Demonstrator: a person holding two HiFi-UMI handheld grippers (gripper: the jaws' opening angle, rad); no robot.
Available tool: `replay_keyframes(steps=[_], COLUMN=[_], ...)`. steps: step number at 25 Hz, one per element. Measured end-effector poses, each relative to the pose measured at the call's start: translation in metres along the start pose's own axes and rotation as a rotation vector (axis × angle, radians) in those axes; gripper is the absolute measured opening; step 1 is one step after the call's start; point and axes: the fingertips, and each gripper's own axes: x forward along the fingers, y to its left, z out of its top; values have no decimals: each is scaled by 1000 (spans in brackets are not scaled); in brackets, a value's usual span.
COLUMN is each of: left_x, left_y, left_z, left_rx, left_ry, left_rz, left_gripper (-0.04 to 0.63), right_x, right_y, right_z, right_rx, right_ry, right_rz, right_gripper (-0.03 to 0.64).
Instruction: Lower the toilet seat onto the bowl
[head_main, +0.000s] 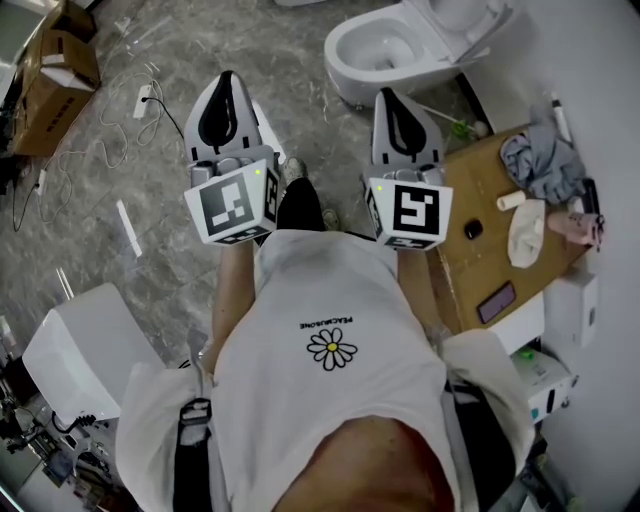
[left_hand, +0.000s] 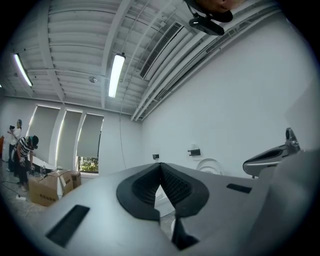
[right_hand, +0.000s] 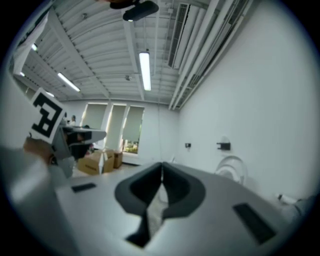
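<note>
Both pairs of jaws together, empty: left gripper (head_main: 227, 75), right gripper (head_main: 386, 93), well short of the toilet bowl (head_main: 338, 45). Toilet seat (head_main: 470, 22) stands raised at its back. We should reach its top edge, tip it forward, lower slowly.

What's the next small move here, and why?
Probably advance the right gripper toward the toilet seat: it stands raised behind the bowl, and this gripper and the left gripper, both shut and empty, hang well short of it.
</note>
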Motion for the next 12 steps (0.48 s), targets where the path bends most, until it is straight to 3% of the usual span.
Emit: replay_keyframes(steps=[12], left_x=[57], left_y=[-5], left_z=[-4], left_rx=[34], left_ry=[-16], left_rz=[-45], left_gripper=[20], right_x=[38], right_y=[-40], right_z=[-23], right_rx=[37], right_ry=[85], right_rz=[-118], right_gripper=[31])
